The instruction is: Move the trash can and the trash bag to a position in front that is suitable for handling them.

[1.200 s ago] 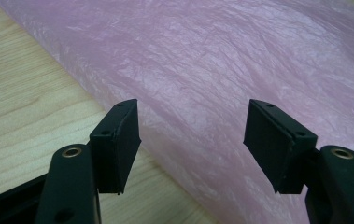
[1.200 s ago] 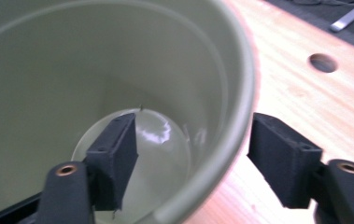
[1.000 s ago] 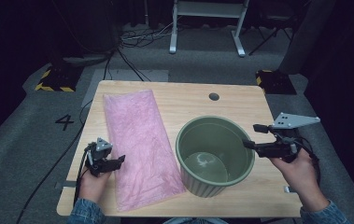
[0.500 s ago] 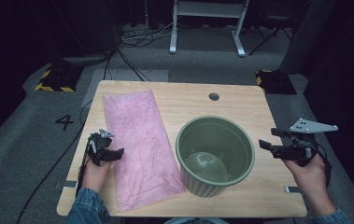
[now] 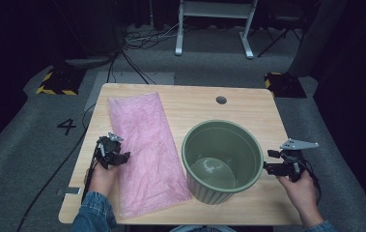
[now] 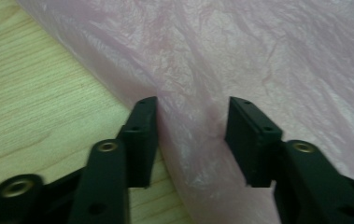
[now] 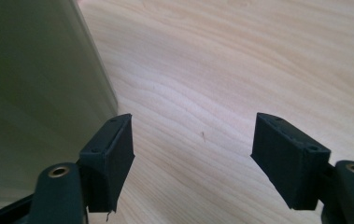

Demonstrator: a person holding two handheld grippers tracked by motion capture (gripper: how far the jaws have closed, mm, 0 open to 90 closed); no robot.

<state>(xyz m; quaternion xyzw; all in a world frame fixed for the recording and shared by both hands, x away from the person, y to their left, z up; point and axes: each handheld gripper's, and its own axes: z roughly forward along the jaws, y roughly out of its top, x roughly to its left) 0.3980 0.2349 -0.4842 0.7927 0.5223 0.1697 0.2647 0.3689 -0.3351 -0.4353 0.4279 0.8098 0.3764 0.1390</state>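
A thin pink plastic bag (image 5: 147,150) lies flat on the left half of the wooden table (image 5: 190,104). My left gripper (image 5: 121,155) is low at the bag's left edge, open, its jaws standing either side of a raised fold of the pink film (image 6: 198,116). A green ribbed bin (image 5: 221,159) stands upright at centre right. Just right of the bin my right gripper (image 5: 266,166) hovers open over bare wood, with the bin's wall (image 7: 34,93) beside its left jaw and nothing between the jaws (image 7: 193,135).
A round cable hole (image 5: 221,100) sits near the table's far edge. Beyond the table are cables (image 5: 142,41), a white stand (image 5: 214,21) and yellow-black striped blocks (image 5: 54,82) on the grey floor. Bare wood lies behind the bin.
My right gripper has drawn back from the bin's rim toward the table's right edge and dropped lower. My left gripper has shifted slightly, staying at the bag's left edge.
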